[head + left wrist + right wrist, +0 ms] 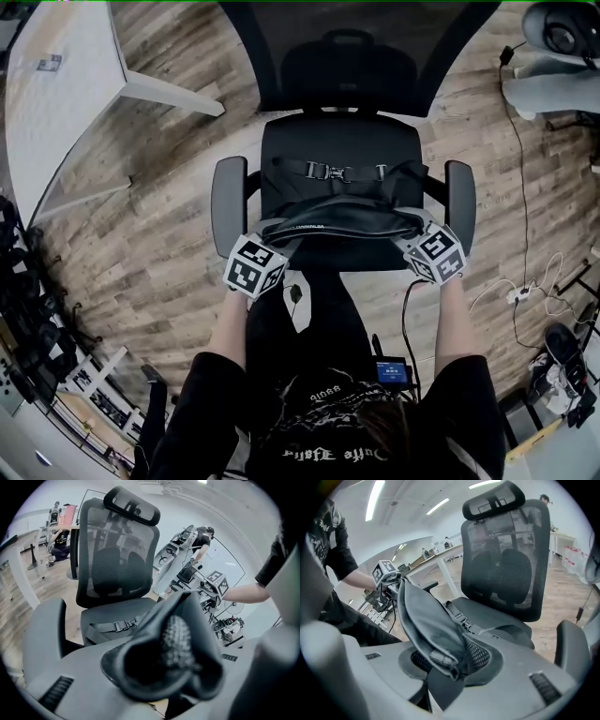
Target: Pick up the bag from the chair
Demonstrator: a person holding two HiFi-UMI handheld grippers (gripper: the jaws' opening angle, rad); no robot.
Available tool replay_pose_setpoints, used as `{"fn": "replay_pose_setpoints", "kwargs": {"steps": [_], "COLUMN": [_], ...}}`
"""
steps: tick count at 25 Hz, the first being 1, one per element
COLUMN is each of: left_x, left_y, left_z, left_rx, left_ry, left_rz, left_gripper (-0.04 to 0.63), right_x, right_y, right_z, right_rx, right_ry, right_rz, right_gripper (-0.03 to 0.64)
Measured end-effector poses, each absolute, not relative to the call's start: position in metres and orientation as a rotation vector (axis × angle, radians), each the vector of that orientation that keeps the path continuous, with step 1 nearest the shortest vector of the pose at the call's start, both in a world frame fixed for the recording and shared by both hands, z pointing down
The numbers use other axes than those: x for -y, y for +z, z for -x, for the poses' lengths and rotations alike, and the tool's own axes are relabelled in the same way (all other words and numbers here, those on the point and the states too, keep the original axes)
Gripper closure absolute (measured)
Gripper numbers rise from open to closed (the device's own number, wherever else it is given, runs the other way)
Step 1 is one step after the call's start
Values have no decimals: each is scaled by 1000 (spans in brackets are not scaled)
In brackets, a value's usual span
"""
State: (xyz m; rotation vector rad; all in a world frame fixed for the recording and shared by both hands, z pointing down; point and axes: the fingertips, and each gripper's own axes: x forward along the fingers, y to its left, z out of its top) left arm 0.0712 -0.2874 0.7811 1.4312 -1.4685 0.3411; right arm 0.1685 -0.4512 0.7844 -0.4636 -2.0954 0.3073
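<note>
A black bag (342, 220) is stretched sideways between the two hand-held grippers, over the front edge of the seat of a black office chair (337, 141) in the middle of the head view. The left hand-held gripper (275, 232) is clenched on the bag's left end. In its own view the dark fabric and a patch of mesh bunch up between the two jaws and fill the lower centre of the frame (164, 663). The right hand-held gripper (411, 227) is clamped on the other end. Its view shows the jaws pinching a folded edge of the bag (431, 625), with the rest of the bag rising toward the upper left of that frame, where the other gripper's marker cube shows.

A strap with a buckle (336, 172) lies across the seat behind the bag. The bag's body sits between the chair's two armrests, left (229, 202) and right (460, 202). The mesh backrest stands at the top of the head view, and the wooden floor (159, 216) surrounds the chair. Both forearms reach in from the bottom of the frame.
</note>
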Motion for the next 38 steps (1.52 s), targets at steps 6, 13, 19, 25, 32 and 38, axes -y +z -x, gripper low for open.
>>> {"fn": "replay_pose_setpoints", "kwargs": {"steps": [6, 13, 19, 25, 32, 38], "left_x": [271, 247, 228, 212, 193, 175], "left_y": [742, 707, 677, 648, 610, 577], "left_z": [-68, -64, -61, -67, -73, -70], "left_rx": [1468, 1485, 1471, 1461, 1485, 1504], "left_ry": [360, 356, 324, 321, 327, 324], "left_rz": [-1475, -1492, -1535, -1576, -1605, -1624], "left_gripper": [483, 482, 485, 488, 488, 489], "right_x": [431, 407, 387, 369, 348, 329], "right_y": [743, 704, 665, 632, 590, 554], "right_z": [-172, -172, -171, -182, -193, -189], "right_rx": [2131, 2161, 2189, 2211, 2269, 2301], "right_ry": [312, 332, 285, 286, 257, 188], "right_rz": [388, 281, 221, 114, 26, 17], "right_gripper": [457, 457, 457, 457, 457, 457]}}
